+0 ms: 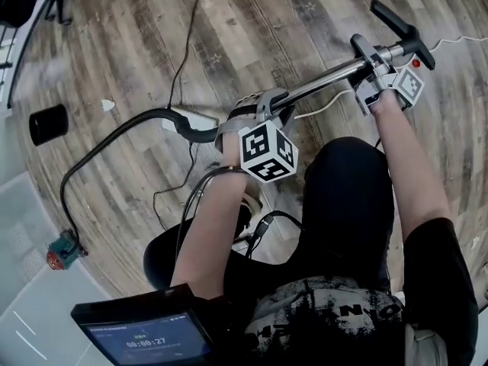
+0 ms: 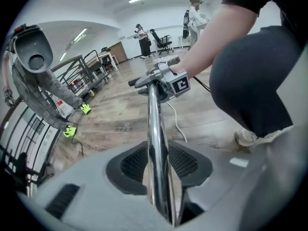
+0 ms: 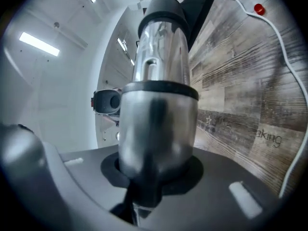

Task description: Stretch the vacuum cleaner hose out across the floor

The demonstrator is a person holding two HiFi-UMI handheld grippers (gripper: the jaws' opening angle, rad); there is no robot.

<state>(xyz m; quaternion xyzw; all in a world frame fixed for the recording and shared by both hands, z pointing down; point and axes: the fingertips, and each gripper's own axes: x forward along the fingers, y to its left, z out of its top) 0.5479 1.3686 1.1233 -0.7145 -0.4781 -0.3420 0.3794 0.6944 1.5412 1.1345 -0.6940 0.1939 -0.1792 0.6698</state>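
Head view: left tongs (image 1: 263, 107) and right tongs (image 1: 375, 73) each tight on the tube (image 1: 324, 81), hose (image 1: 114, 136) down to the floor (image 1: 252, 21).

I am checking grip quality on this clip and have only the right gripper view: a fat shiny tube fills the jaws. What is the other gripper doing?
Observer: The left gripper is shut on the same metal tube, further down it, close to where the black hose joins.
Operator: Where does that hose run?
Observer: In the head view it arcs leftward over the floor, then hooks down toward a small red and teal object. It lies curved, not straight.
Operator: Is anything close to it?
Observer: A black cylinder sits on the floor left of the arc, apart from the hose.
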